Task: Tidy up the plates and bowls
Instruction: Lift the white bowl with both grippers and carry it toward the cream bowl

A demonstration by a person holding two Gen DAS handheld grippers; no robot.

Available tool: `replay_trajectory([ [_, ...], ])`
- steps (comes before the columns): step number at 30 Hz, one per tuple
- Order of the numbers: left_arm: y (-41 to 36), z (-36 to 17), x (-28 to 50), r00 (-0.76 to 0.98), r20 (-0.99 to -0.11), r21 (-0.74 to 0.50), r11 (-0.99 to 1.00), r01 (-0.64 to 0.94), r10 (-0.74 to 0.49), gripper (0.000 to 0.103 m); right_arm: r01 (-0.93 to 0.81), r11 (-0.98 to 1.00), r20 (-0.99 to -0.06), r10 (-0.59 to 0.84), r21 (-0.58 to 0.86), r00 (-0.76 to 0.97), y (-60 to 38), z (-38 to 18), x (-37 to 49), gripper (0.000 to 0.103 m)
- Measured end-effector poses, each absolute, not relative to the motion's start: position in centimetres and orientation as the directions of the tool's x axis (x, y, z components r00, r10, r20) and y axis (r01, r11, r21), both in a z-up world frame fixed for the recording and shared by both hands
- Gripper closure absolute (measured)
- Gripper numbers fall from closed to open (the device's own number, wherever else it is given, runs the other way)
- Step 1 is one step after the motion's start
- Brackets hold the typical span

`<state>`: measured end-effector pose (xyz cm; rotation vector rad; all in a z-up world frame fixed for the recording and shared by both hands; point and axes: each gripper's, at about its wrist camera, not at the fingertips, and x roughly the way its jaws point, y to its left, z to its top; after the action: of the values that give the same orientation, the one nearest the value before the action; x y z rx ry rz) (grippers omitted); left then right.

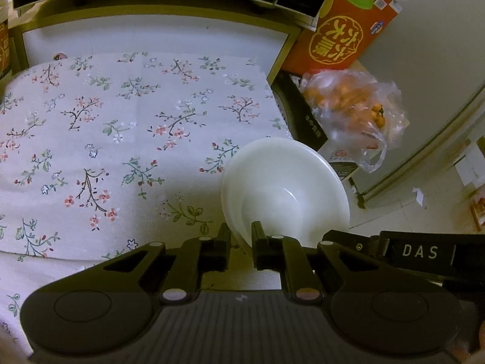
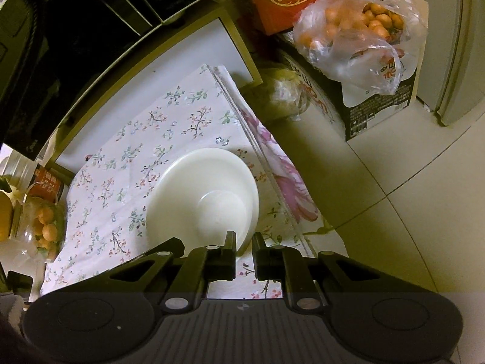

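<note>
Left wrist view. Left gripper [image 1: 241,236] has its jaws drawn narrow, pinching the near rim of a white, round, glossy bowl [image 1: 285,191]. One finger sits outside the wall, the other inside. The bowl reaches forward and right of the jaws, tilted, its far edge over the right border of the floral-print tablecloth [image 1: 121,139]. Bowl is empty. Whether its base rests on the cloth I cannot tell. Ahead and right of the jaws, past the table edge: a clear plastic bag of small orange fruit [image 1: 351,103] on a black carton [image 1: 306,121], with an orange-red printed box [image 1: 348,30] behind.

Judgement: a rim pinch is a thin hold on a slick surface. Keep the squeeze firm, level the bowl, move it slowly inward from the cloth's edge.

Right wrist view. Right gripper [image 2: 244,239] jaws are also narrow, closed on the near rim of a white round plate [image 2: 197,194] seen foot-side up or steeply tilted, its raised ring just ahead of the jaws. It lies forward and left of the jaws, over the cloth. Nothing is in it. Far left: a glass jar [image 2: 42,227] holding orange fruit.

Judgement: nest the pieces with a gentle set-down, avoiding a chip.
</note>
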<state>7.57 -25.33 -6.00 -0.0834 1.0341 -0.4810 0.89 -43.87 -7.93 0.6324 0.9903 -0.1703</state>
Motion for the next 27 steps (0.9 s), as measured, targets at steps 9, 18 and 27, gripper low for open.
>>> replay_trajectory([
  [9, -25.2, -4.7, 6.9, 0.433, -0.793, -0.288, 0.89, 0.352, -0.428, 0.091, 0.401, 0.822, -0.815, 0.125, 0.404, 0.566, -43.6, -7.0, 0.4, 0.094],
  [18, -24.6, -3.5, 5.9, 0.443, -0.783, -0.299, 0.889, 0.347, -0.436, 0.091, 0.375, 0.838, -0.801, 0.115, 0.395, 0.588, -43.1, -5.6, -0.3, 0.094],
  [27, -23.2, -1.4, 4.3, 0.473, -0.758, -0.316, 0.888, 0.335, -0.449, 0.091, 0.328, 0.857, -0.77, 0.118, 0.398, 0.627, -42.0, -3.3, -1.9, 0.094],
])
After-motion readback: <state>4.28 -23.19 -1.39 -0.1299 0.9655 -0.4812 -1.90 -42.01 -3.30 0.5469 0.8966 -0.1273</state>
